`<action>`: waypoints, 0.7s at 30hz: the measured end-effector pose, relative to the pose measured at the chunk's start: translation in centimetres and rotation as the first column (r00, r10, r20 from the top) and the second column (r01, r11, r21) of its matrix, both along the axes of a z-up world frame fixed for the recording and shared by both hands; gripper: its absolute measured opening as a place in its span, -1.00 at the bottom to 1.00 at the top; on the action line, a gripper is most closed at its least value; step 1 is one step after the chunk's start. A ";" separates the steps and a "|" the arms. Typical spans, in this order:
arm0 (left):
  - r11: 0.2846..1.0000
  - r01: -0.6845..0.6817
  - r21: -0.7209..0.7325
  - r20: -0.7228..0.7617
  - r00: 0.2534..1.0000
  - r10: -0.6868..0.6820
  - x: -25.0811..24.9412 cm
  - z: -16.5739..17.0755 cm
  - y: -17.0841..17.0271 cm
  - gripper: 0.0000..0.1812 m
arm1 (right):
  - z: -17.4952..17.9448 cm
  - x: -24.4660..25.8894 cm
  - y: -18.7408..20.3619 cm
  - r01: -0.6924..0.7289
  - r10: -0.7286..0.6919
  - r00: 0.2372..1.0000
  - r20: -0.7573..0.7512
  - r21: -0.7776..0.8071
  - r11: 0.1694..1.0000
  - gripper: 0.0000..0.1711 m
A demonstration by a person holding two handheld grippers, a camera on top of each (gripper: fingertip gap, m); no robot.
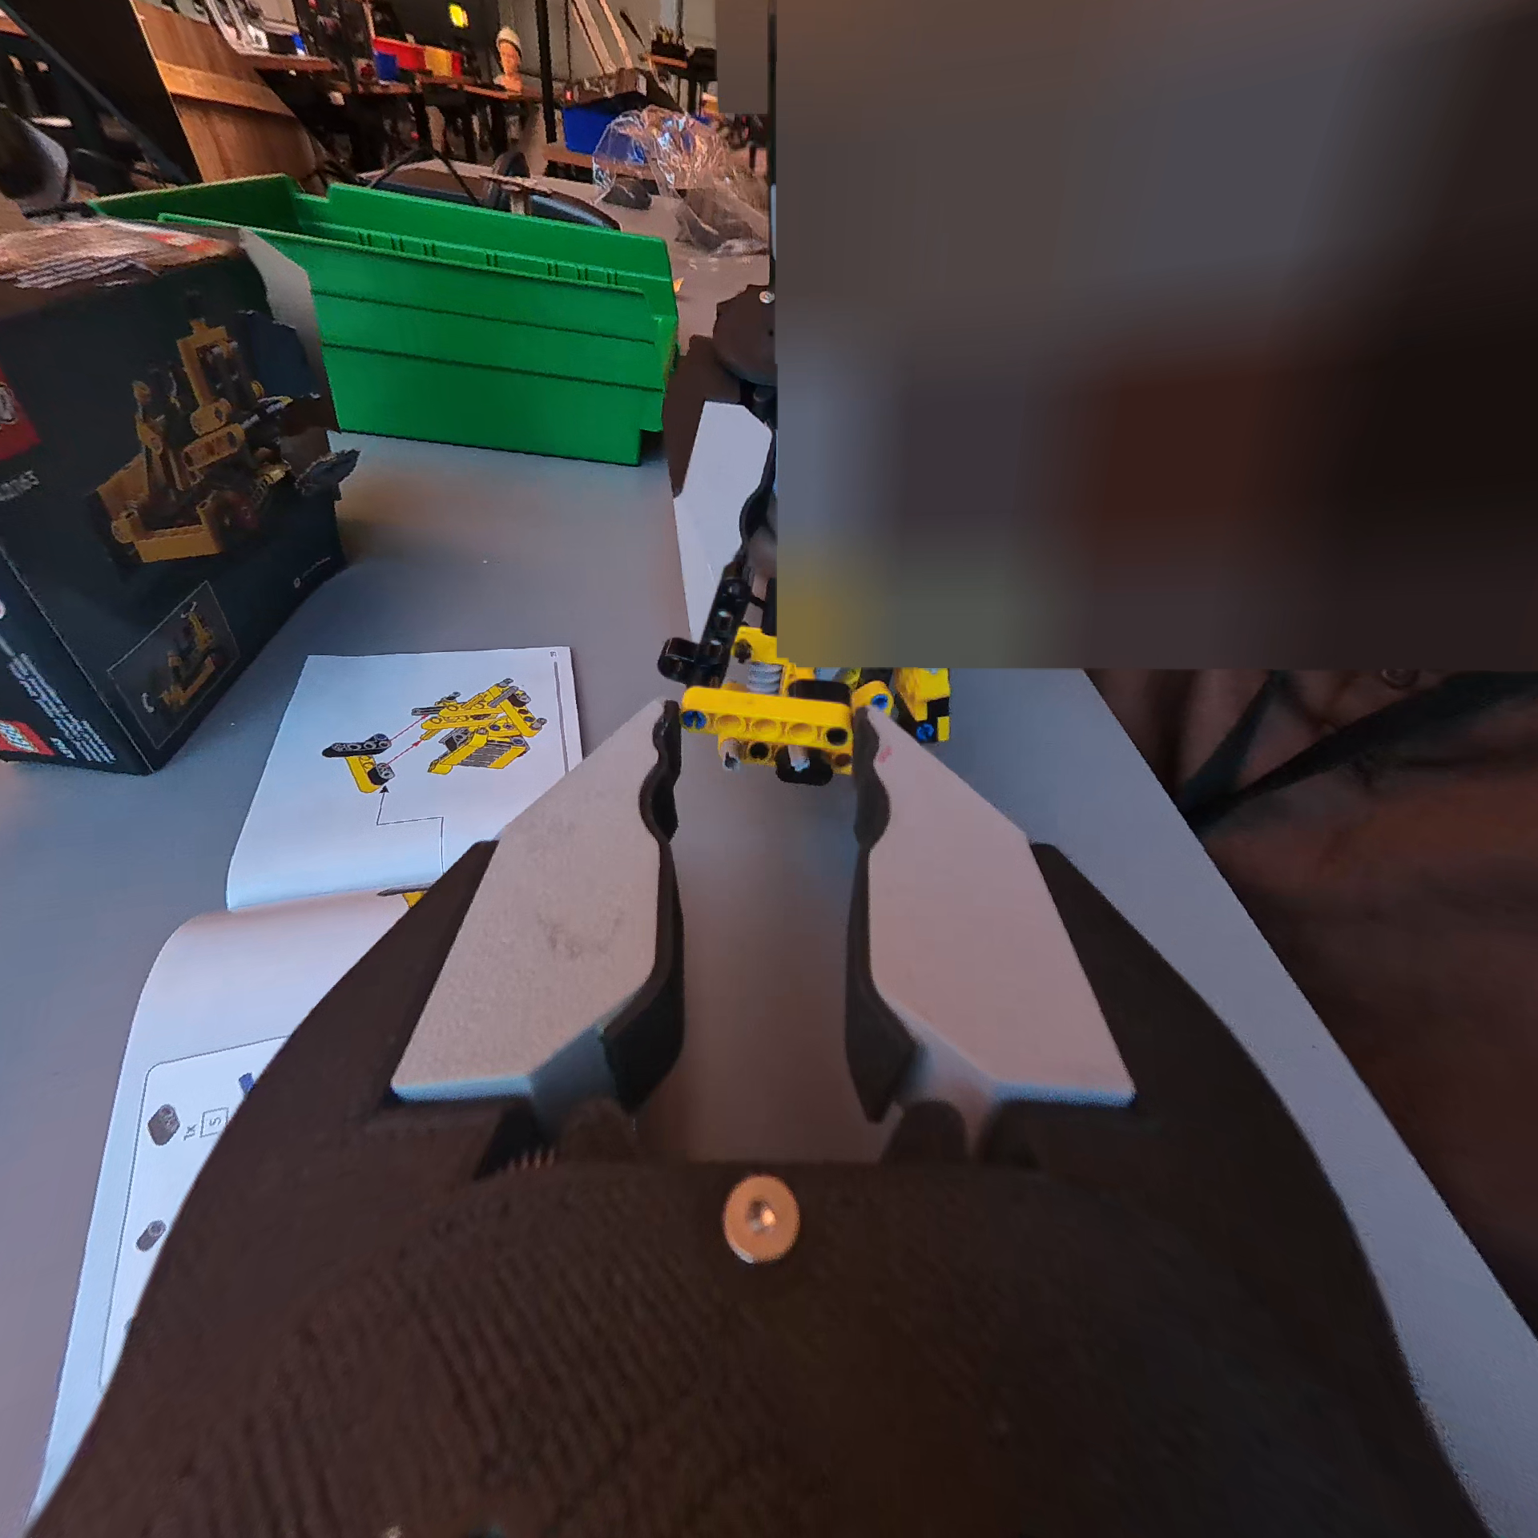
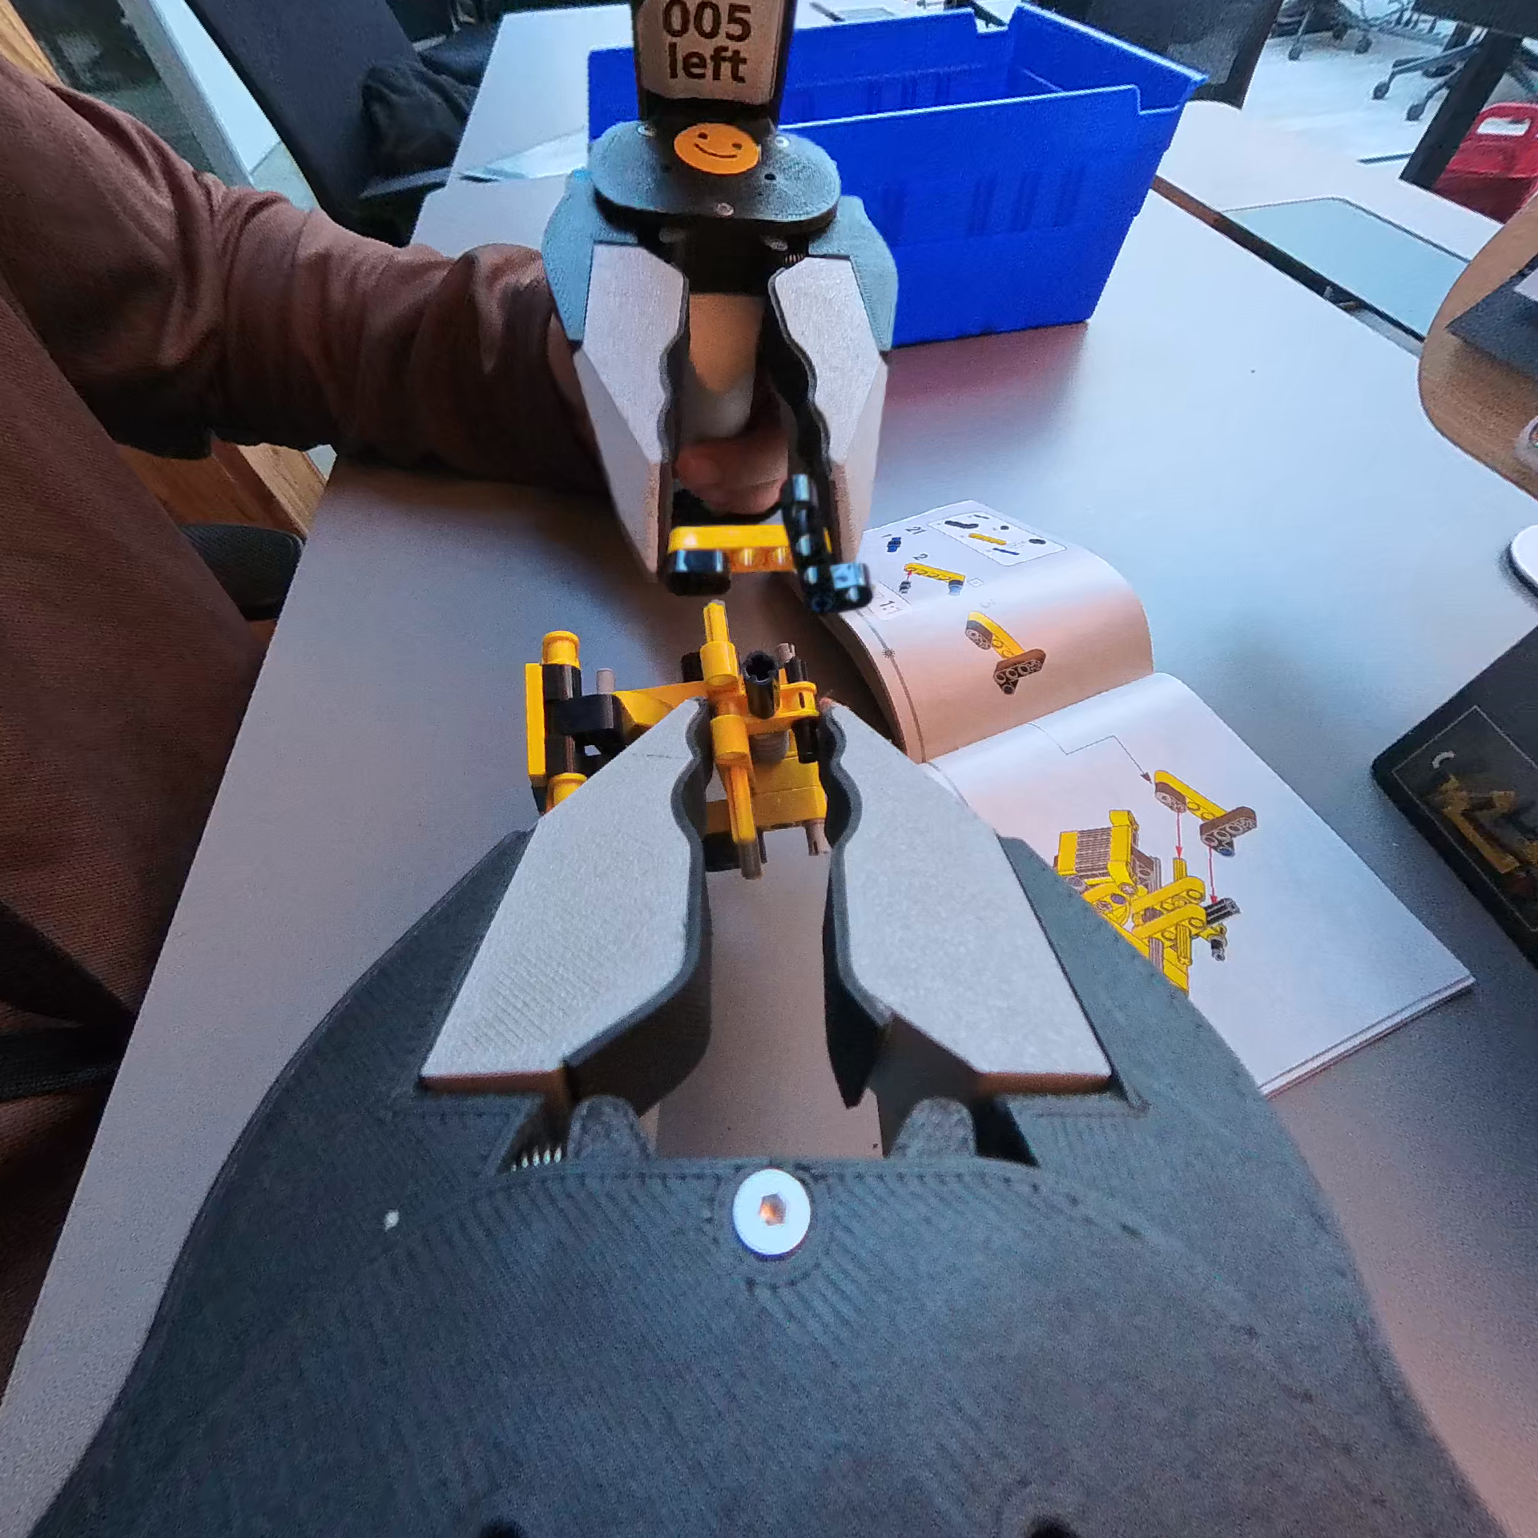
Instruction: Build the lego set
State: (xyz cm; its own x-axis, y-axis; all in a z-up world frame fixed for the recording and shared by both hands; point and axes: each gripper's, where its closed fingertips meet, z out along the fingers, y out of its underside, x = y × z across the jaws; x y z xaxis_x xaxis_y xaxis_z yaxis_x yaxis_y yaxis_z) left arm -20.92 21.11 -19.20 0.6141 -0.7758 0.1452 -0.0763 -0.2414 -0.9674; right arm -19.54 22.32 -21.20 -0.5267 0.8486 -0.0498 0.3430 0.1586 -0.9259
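A: Starting with the left wrist view. Left gripper point(image 1: 766, 742) pinching a small sub-assembly point(image 1: 766, 726), a yellow holed beam with a black angled link, fingers narrowed onto its two ends at frame centre.

B: Hovering above the desk point(image 1: 516, 541) or resting on it?

A: Hard telling from here. Just beyond it, only a yellow corner of the partly built model point(image 1: 922, 701) peeking out under the masked patch. Lying at left of centre, the instruction booklet point(image 1: 416, 774), open at a step picturing a beam-and-link piece going onto the model. Sitting at far left, the set's box point(image 1: 150, 499); standing behind it in the upper left, a green bin point(image 1: 499, 349).

B: Moving to the right wrist view, then.

A: Right gripper point(image 2: 761, 732) closing narrowly around the model point(image 2: 732, 749) at frame centre, seemingly steadying it on the desk. Facing it from the upper centre, the left gripper point(image 2: 749, 558), carrying the sub-assembly point(image 2: 732, 556) just above and beyond the model, not yet touching it. Stretching in from the left, a brown sleeve point(image 2: 250, 291); standing at the top, a blue bin point(image 2: 1040, 166); spreading open at right, the booklet point(image 2: 1207, 874).

B: Judging progress?

A: Looking like an early-to-middle stage: a compact core already assembled, sub-assembly already made up, joining still pending. Judging by the box art, plenty remaining after that.
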 end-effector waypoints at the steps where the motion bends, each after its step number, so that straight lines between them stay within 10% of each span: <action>1: 1.000 0.002 0.003 -0.019 1.000 -0.001 0.2 -0.2 0.0 -0.57 | 0.0 0.0 0.0 0.001 -0.001 1.000 0.000 0.001 1.000 -0.75; 21: 0.997 -0.067 -0.043 -0.052 0.997 0.065 0.7 -1.0 0.7 -0.57 | -1.1 0.0 0.1 -0.004 0.005 0.999 0.054 -0.016 1.000 -0.75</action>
State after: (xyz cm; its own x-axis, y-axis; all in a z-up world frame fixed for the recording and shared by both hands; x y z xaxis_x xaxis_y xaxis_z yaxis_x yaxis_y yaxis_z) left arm -20.20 21.78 -20.18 0.6711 -0.7268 0.1462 -0.1076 -0.2905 -0.9508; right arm -19.52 22.44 -22.34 -0.5269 0.8450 -0.0918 0.3916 0.1454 -0.9086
